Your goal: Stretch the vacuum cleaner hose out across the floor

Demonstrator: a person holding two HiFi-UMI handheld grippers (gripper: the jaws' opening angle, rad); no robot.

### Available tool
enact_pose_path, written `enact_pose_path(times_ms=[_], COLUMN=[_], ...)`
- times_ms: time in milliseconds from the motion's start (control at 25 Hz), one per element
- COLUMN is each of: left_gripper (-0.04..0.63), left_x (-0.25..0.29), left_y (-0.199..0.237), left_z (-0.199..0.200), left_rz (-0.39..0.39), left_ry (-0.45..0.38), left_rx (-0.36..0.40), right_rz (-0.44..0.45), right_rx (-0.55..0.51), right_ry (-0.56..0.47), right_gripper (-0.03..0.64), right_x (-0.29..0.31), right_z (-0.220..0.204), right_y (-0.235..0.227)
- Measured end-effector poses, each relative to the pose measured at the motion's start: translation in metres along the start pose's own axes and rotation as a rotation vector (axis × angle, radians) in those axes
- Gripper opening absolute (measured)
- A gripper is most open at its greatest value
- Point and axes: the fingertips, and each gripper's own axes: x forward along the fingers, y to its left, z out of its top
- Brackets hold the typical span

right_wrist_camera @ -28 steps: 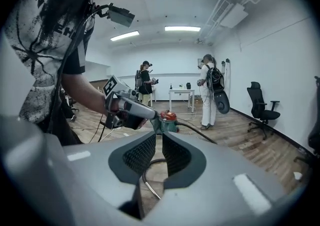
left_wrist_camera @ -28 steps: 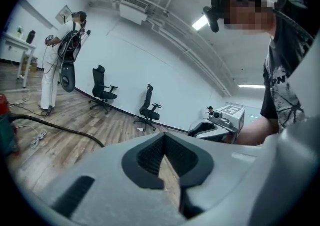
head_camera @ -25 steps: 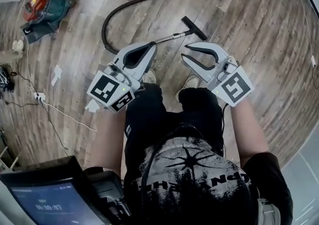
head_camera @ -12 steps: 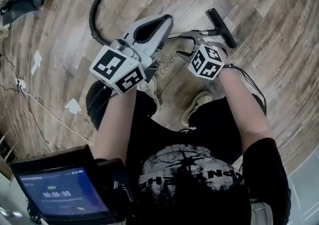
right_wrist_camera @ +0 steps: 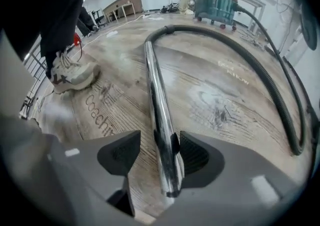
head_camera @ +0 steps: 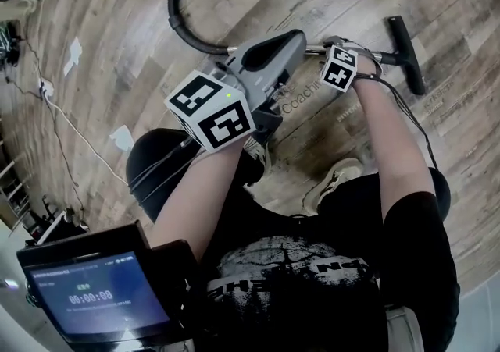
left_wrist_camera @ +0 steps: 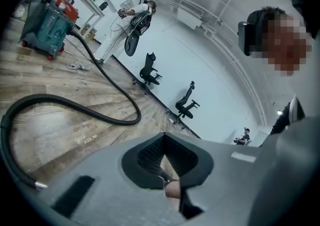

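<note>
The black vacuum hose curves over the wooden floor to a chrome wand, which ends in a black floor nozzle. My right gripper points steeply down over the wand. Its jaws have just been opening and stand wide on either side of the tube, which lies near the right pad without being squeezed. My left gripper hovers shut and empty just above the wand near the hose end. The teal and red vacuum cleaner stands far off.
The person's shoe rests on the floor just left of the wand, with a second shoe behind. White cables and paper scraps lie at the left. Office chairs and a person are along the far wall.
Both grippers have dropped from waist height to the floor. The right gripper has tipped downward, opened wider and come down astride the chrome wand. The left stays shut.
</note>
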Motion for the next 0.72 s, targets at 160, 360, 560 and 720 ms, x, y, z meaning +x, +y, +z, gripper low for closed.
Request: enact_pose_path(times_ms=[160, 360, 560, 720], left_gripper=[0.002, 0.002, 0.002, 0.002], left_x=[-0.009, -0.01, -0.004, -0.006], left_y=[0.029, 0.031, 0.029, 0.055], left_z=[-0.01, -0.012, -0.009, -0.02], left_rz=[0.059, 0.067, 0.054, 0.121], left_ry=[-0.01, 0.006, 0.012, 0.004], left_rx=[-0.112, -0.081, -0.067, -0.143], right_rz=[-0.025, -0.045, -0.045, -0.019], right_rx=[-0.033, -0.058, -0.113, -0.119], right_ry=[0.056, 0.082, 0.119, 0.138], right_gripper=[0.194, 0.187, 0.178, 0.176], right_x=[0.019, 0.016, 0.015, 0.013], right_z=[-0.005, -0.007, -0.006, -0.007], right_y=[-0.008, -0.006, -0.003, 0.002])
